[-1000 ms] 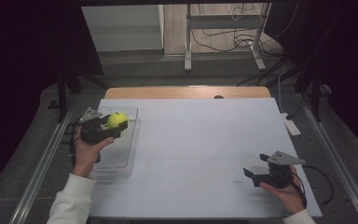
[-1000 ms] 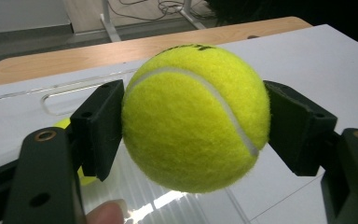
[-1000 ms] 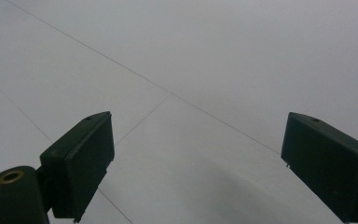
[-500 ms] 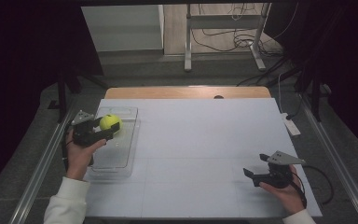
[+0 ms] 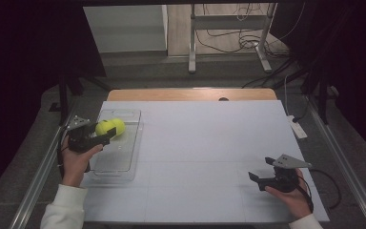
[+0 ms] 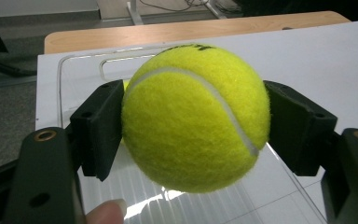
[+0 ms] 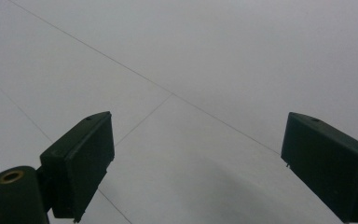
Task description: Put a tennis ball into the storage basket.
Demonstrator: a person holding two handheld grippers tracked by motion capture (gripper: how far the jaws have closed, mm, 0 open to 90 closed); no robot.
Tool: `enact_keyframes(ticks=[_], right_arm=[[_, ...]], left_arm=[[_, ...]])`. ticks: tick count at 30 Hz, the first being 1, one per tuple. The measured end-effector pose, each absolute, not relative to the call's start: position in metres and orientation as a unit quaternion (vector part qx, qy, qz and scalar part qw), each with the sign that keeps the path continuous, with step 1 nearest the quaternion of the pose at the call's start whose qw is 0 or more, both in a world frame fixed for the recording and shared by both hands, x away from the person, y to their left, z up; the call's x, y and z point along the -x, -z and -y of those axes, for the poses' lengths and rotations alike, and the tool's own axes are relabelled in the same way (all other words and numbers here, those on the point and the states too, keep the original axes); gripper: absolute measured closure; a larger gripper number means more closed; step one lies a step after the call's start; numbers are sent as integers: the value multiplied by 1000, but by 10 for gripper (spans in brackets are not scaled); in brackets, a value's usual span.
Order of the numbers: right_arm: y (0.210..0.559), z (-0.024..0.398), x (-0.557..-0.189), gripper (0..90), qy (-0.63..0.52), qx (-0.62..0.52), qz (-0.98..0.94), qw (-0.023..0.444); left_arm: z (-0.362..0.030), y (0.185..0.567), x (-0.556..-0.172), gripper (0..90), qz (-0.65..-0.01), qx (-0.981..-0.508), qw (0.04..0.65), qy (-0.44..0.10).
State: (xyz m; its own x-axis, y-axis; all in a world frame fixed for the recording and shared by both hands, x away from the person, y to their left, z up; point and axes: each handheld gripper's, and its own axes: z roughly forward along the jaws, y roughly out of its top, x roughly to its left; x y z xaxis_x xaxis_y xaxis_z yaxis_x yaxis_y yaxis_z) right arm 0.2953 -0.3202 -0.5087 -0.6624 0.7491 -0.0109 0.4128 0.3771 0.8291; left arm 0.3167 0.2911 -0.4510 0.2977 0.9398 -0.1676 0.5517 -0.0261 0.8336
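Tennis ball [image 6: 193, 116] sits clamped between the left gripper's [image 5: 96, 137] fingers [image 6: 98, 128] at mid-left of the high view, poised over the clear plastic tray [image 5: 124, 164], likely for a drop, while the right gripper [image 5: 262, 175] waits spread wide, empty, lower right above the surface [image 5: 209, 143].

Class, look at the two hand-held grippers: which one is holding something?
The left hand-held gripper, clamped on the tennis ball over the clear tray; the right hand-held gripper stands open, holding nothing.
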Motion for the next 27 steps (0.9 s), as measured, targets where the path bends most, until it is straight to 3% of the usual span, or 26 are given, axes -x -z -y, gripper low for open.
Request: enact_keyframes(ticks=[27], right_arm=[[509, 320, -295, 96, -425, -360, -807, 198]], left_arm=[[-294, 470, -328, 263, -577, -704, 358, -208]])
